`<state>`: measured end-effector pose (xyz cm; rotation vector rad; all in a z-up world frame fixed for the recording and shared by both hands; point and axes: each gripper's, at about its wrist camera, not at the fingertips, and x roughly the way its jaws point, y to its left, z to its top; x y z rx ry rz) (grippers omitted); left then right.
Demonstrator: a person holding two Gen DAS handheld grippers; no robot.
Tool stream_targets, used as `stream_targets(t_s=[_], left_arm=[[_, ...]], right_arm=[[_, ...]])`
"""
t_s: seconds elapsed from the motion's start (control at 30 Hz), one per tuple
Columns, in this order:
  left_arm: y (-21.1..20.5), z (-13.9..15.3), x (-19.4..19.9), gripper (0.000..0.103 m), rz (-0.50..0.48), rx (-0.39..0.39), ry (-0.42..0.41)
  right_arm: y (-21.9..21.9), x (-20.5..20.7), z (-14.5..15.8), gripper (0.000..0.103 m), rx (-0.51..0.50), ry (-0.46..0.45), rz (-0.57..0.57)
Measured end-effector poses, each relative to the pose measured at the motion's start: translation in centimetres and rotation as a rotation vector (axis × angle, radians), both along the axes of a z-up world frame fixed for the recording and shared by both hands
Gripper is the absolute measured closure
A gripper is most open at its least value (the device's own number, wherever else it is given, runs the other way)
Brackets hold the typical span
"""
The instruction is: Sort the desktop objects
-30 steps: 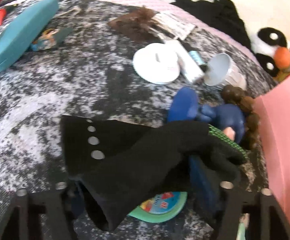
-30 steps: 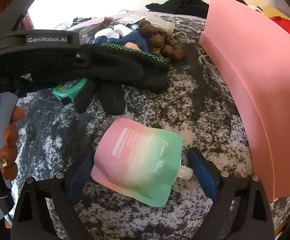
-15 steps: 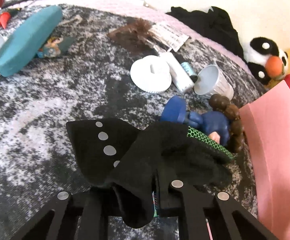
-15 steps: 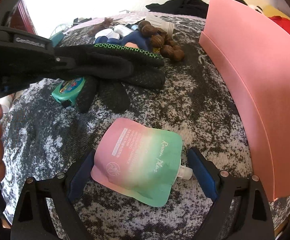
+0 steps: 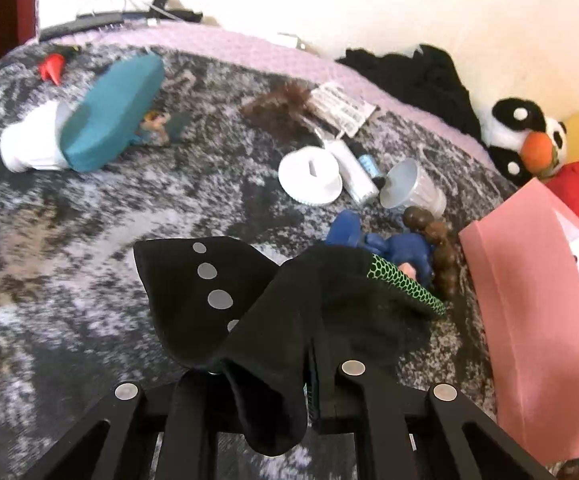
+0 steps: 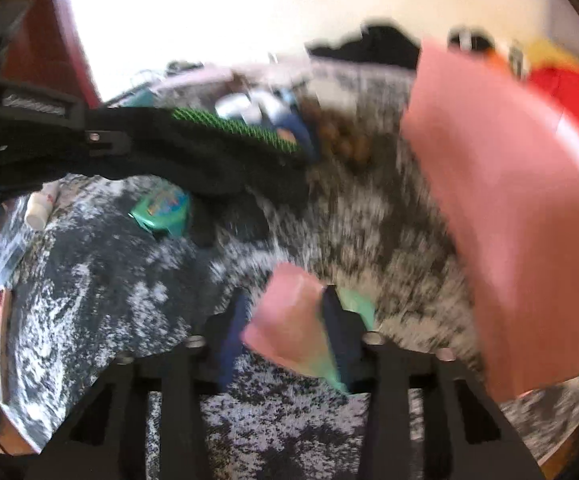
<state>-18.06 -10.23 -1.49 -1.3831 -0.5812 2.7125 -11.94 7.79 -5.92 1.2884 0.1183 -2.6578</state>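
Observation:
My left gripper (image 5: 273, 364) is shut on a black glove (image 5: 289, 308) with silver dots and a green mesh patch, held above the grey mottled cloth (image 5: 89, 280). The glove also shows in the right wrist view (image 6: 193, 152), hanging from the left gripper (image 6: 101, 140). My right gripper (image 6: 285, 320) is shut on a pink and green pouch (image 6: 289, 316), lifted off the cloth; this view is blurred. A pink bin stands at the right (image 5: 537, 320), also seen in the right wrist view (image 6: 509, 208).
On the cloth lie a teal case (image 5: 113, 116), white lid (image 5: 309, 174), grey cup (image 5: 413, 188), blue toy (image 5: 385, 244), brown beads (image 5: 437, 240), brown hair piece (image 5: 285, 104), a green tape measure (image 6: 161, 208) and a white bottle (image 6: 41, 208). A panda plush (image 5: 525, 140) sits behind.
The left gripper closed on the glove and lifted it off the cloth. The right gripper closed on the pouch and raised it, tilting it; the right view is moving.

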Motion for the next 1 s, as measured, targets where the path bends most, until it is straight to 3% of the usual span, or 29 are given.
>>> stream_targets(t_s=[0.1, 0.17, 0.23, 0.3, 0.47, 0.63, 0.8, 0.87, 0.93, 1.0], left_arm=[[-0.7, 1.4, 1.5, 0.093, 0.013, -0.006, 0.029], [-1.1, 2.1, 2.4, 0.093, 0.022, -0.011, 0.043], [-1.4, 2.8, 3.4, 0.093, 0.027, -0.026, 0.058], [-1.8, 3.3, 4.0, 0.093, 0.037, -0.04, 0.065], [-2.8, 4.1, 5.2, 0.093, 0.057, -0.053, 0.081], [-3.5, 4.4, 5.7, 0.093, 0.068, -0.053, 0.088], [-4.0, 5.2, 6.2, 0.093, 0.077, -0.062, 0.107], [-4.1, 5.5, 6.3, 0.093, 0.077, -0.064, 0.115], [-4.1, 5.7, 6.4, 0.093, 0.076, -0.067, 0.118], [-4.1, 5.7, 6.5, 0.093, 0.076, -0.068, 0.116]], right_arm=[[-0.3, 0.7, 0.4, 0.073, -0.01, 0.001, 0.014], [-0.1, 0.9, 0.5, 0.067, -0.048, -0.022, 0.01], [0.4, 0.9, 0.7, 0.029, -0.08, -0.027, -0.006], [1.2, 1.0, 1.0, 0.022, -0.11, -0.016, -0.033], [2.3, 0.2, 0.6, 0.018, -0.1, -0.029, -0.089], [3.8, -1.9, -1.7, 0.016, -0.151, -0.15, -0.141], [2.9, -2.4, -3.3, 0.0, -0.121, -0.18, -0.137], [1.7, -2.1, -3.9, 0.0, -0.049, -0.169, -0.115], [0.4, -1.5, -4.2, 0.016, 0.029, -0.149, -0.076], [-0.2, -1.0, -4.0, 0.019, 0.058, -0.134, -0.051]])
